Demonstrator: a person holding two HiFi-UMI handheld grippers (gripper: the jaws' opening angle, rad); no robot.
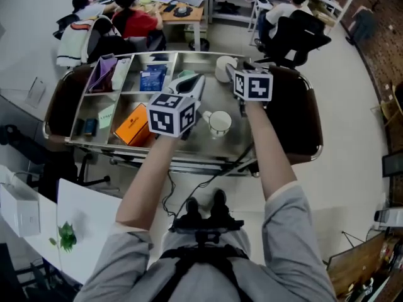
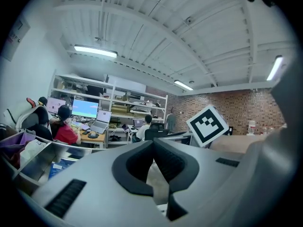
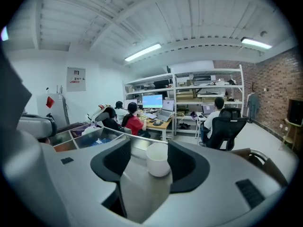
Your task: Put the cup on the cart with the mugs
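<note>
A steel cart (image 1: pixel 234 148) stands in front of me. A white mug with a handle (image 1: pixel 219 123) sits on its top, between my two arms. A plain white cup (image 1: pixel 225 68) stands near the cart's far edge; in the right gripper view this cup (image 3: pixel 158 159) shows in the gap between the jaws. My right gripper (image 1: pixel 247 65) (image 3: pixel 149 149) is open above the cart, its pads clear of the cup. My left gripper (image 1: pixel 194 82) (image 2: pixel 152 144) hovers to the left with its jaw tips together and nothing in them.
The cart's left compartments hold an orange box (image 1: pixel 133 126), a blue packet (image 1: pixel 153 78) and a purple item (image 1: pixel 104 73). Beyond the cart, people sit at desks (image 1: pixel 182 11) and a black chair (image 1: pixel 296 33) stands close. A white table (image 1: pixel 82 219) lies at lower left.
</note>
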